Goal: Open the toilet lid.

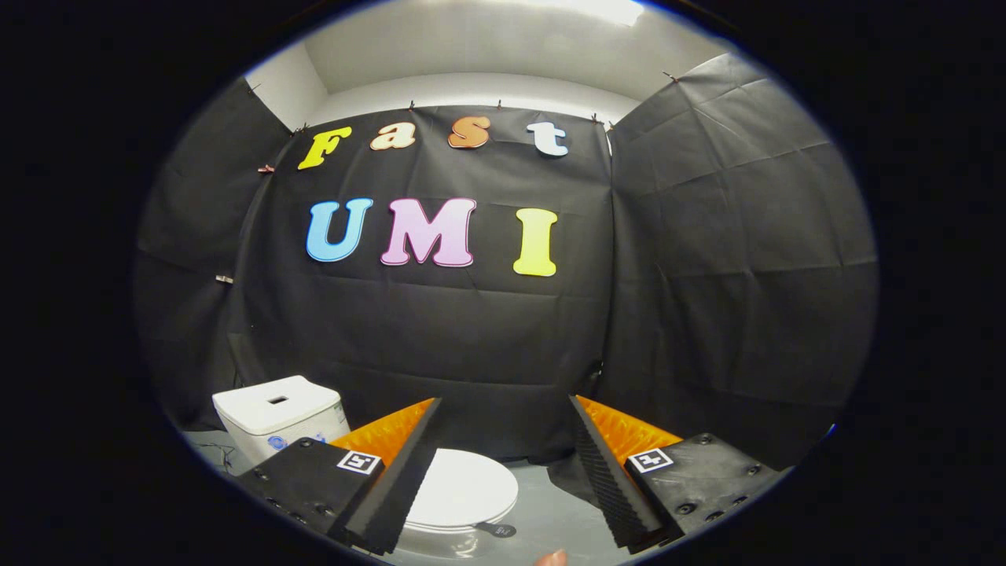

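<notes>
A small white toilet stands on the grey floor below me. Its lid point(464, 487) lies flat and closed over the bowl, with a small black tab point(497, 531) at its front rim. The white tank point(277, 413) rises behind it, beyond my left finger. My gripper point(504, 409) hovers above the toilet, open, with nothing between its black and orange fingers point(397, 479). The lid shows in the gap beside the left finger, which covers part of it.
Black cloth walls close in the booth behind and to both sides. The grey floor point(550, 511) spreads around the toilet. A fingertip of a person's hand point(552, 558) peeks in below the fingers. A thin cable point(216, 452) lies on the floor left of the tank.
</notes>
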A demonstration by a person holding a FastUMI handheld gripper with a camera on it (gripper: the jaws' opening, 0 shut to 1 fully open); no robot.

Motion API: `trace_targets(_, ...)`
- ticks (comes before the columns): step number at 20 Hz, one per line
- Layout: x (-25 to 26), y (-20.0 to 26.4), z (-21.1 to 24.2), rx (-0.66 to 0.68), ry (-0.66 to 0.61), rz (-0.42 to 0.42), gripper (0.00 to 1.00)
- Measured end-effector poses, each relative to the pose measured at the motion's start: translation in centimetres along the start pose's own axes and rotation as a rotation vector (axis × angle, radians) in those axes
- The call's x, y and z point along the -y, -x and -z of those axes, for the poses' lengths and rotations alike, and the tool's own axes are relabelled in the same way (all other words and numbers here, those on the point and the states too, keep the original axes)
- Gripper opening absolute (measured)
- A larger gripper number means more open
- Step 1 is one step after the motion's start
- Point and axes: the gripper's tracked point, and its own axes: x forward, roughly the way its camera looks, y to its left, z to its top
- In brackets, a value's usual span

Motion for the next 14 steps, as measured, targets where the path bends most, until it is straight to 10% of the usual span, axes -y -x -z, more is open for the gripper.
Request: trace_targets(14, 2.1, -4.9, 17.5, -0.257, -0.159, -0.032, 0.99)
